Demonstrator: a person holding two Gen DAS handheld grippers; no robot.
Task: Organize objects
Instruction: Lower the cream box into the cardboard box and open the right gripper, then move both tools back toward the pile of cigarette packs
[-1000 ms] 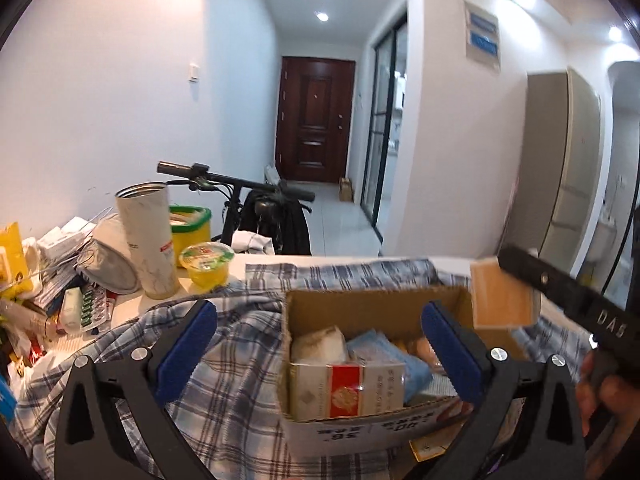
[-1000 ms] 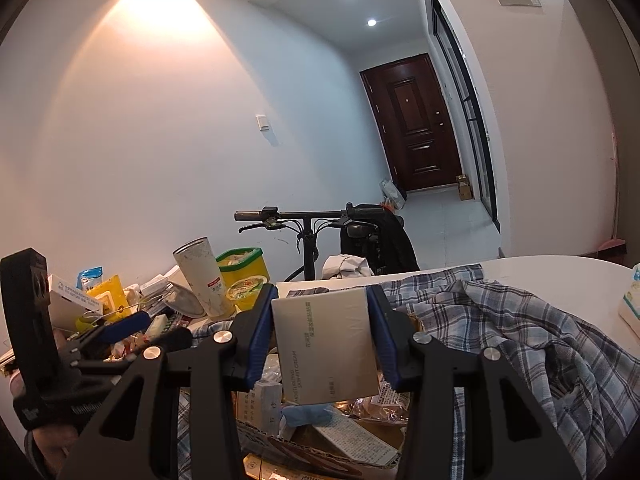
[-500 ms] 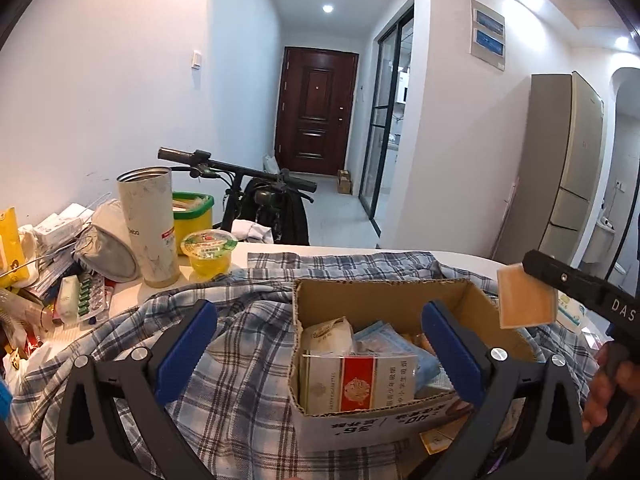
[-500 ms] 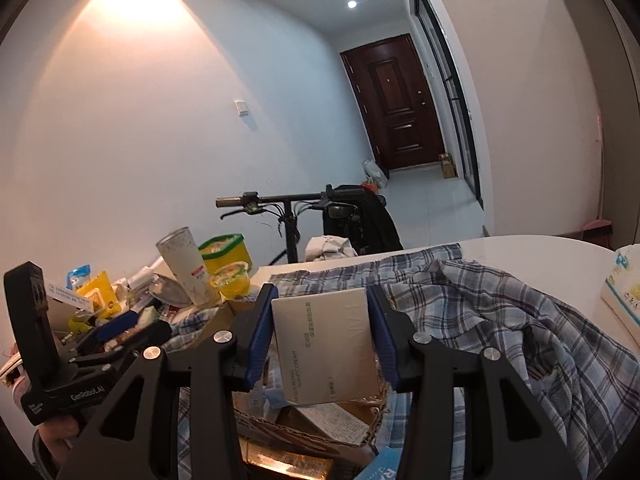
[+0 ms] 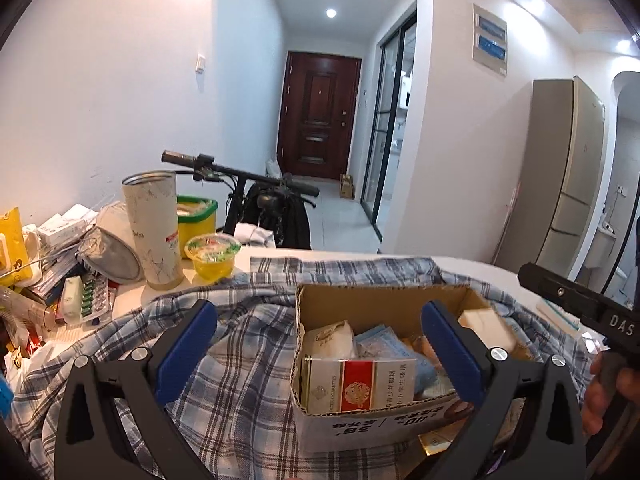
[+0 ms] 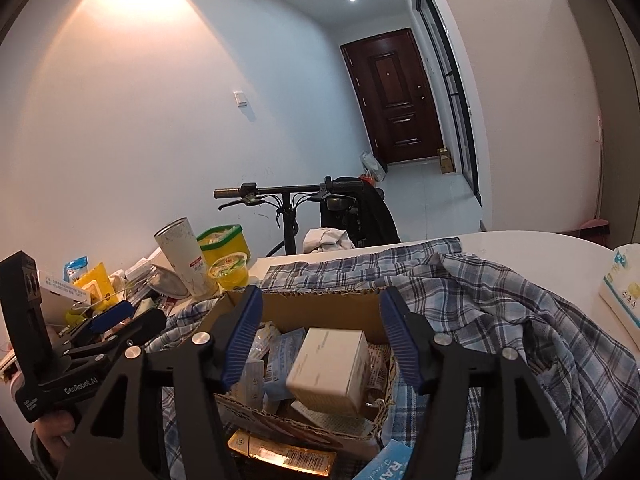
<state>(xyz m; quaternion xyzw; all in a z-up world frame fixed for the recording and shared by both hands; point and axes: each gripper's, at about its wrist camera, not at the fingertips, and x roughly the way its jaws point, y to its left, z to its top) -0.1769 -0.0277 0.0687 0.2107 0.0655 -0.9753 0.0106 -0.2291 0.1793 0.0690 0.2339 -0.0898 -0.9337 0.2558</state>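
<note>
Right wrist view: the cream box [image 6: 330, 364] lies tilted on top of the contents of the cardboard carton [image 6: 320, 304], which serves as the landmark throughout. The right gripper [image 6: 320, 344] hangs over the carton with its jaws opening; the cream box sits below and between the blue pads [image 6: 240, 340], and neither pad presses on it, so the item reads as released into the carton. Around the cream box, inside the carton, are pale blue packets [image 6: 288, 348] and paper wrappers; a red-and-white carton of cigarettes [image 5: 358, 384] stands against the near wall in the left wrist view. Under the carton's near edge a gold-coloured pack [image 6: 280, 456] lies outside it, on the plaid shirt [image 6: 500, 312] that is spread beneath and around the carton.

Left wrist view: the left gripper [image 5: 320, 340] is held near the carton's near-left side, jaws wide apart and empty.

Left of the carton, well apart, a heap is unsorted: a marbled tumbler [image 5: 154, 228], a yellow tub with green rim [image 5: 198, 216], a jelly cup [image 5: 212, 256], blister packs [image 5: 92, 292], a yellow pouch [image 5: 12, 244] and small boxes. Right of the carton a tissue pack [image 6: 622, 284] rests on the white table [image 6: 540, 244]. Beyond the carton a scooter handlebar [image 6: 280, 192] stands off the table.

Judged from this layout, several items are boxed, one more has just gone in, and most of the left heap remains to be sorted.
</note>
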